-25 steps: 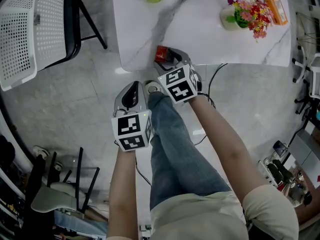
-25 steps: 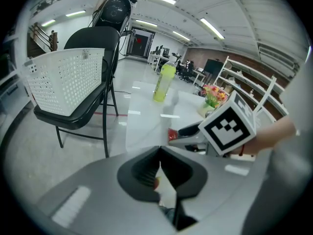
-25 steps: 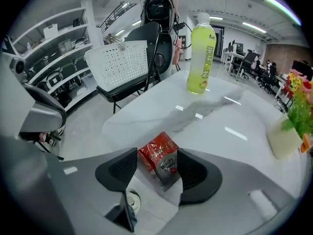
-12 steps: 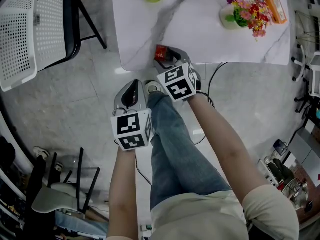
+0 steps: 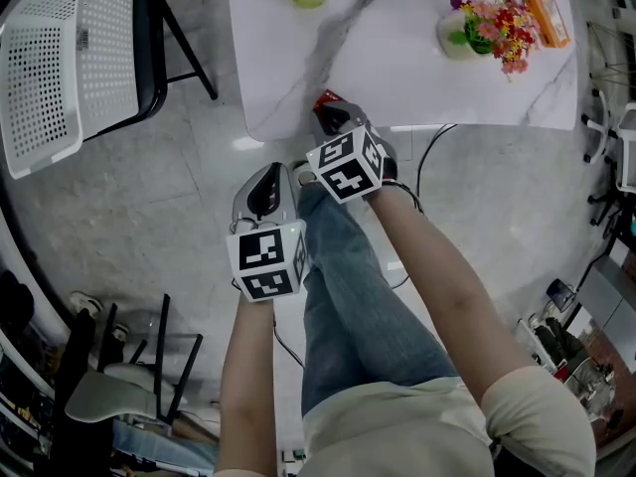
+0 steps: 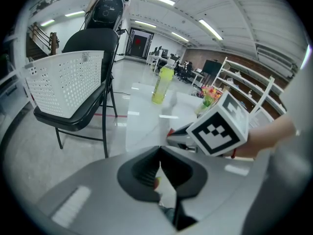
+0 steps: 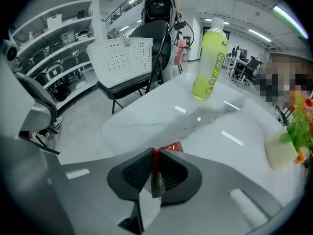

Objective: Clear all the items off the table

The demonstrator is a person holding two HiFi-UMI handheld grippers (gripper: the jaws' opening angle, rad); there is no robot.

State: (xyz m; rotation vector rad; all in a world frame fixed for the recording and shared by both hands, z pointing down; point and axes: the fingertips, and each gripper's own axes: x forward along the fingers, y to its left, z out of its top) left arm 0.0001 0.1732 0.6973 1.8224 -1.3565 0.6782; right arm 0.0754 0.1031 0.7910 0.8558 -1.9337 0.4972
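My right gripper (image 7: 155, 155) jaws just closed, pinching the red packet (image 7: 172, 146) at the table's (image 7: 146, 116) near edge. Left gripper (image 6: 160, 155) jaws together, empty, off the table. Green bottle (image 7: 209, 65) at far edge.

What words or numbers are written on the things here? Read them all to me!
Nothing here can be read clearly.
Label on the yellow-green bottle: too blurred.
Print on the orange packet: too small.
Small tag on the white basket: too small.
Print on the red wrapper: none legible.
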